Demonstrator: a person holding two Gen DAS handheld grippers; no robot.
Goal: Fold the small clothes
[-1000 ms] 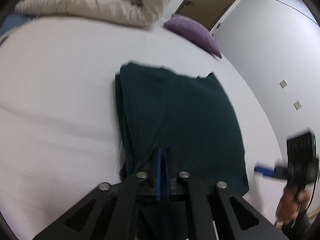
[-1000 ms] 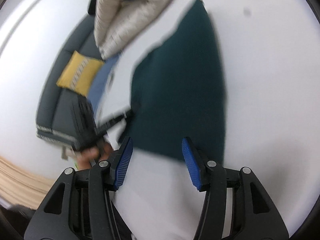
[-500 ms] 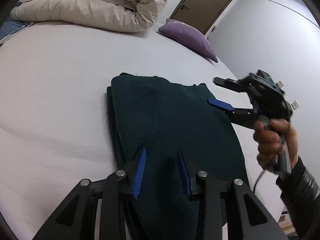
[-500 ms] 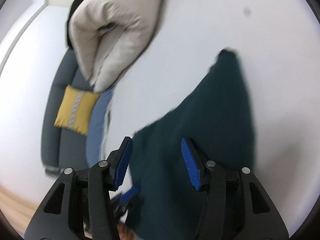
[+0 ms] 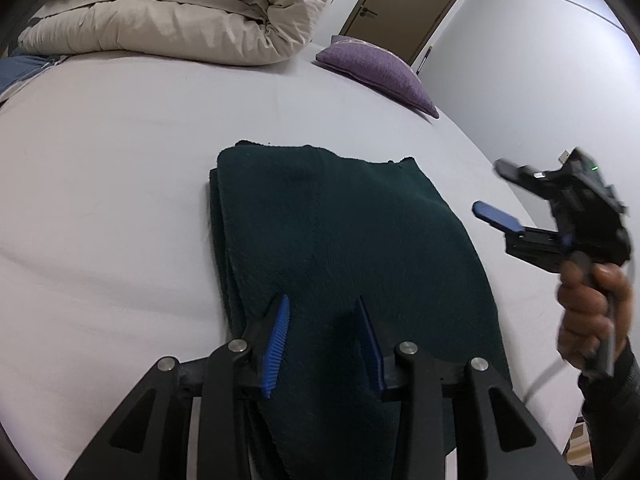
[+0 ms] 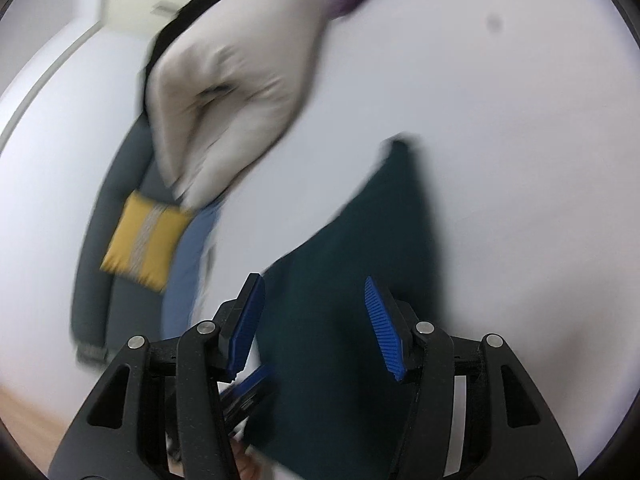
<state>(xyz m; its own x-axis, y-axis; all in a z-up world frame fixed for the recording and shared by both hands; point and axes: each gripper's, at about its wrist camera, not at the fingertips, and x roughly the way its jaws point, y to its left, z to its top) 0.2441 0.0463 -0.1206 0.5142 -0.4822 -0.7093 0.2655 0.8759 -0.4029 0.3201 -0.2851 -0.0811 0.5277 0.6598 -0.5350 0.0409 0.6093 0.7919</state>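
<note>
Dark green folded garment (image 5: 340,248) lying flat on the pale bed sheet (image 5: 120,184).
Left wrist view: left gripper (image 5: 322,324) above its near edge, fingers apart, gripping nothing. Right wrist view: right gripper (image 6: 316,316) hovering over it, fingers spread, empty.

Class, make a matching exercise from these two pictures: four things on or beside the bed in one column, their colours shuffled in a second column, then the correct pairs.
Things:
1. folded garment
2. pillow
3. duvet
4. sofa cushion

Colours:
A. yellow
B. dark green
C. beige
D. purple

Pairs: 1-B, 2-D, 3-C, 4-A
</note>
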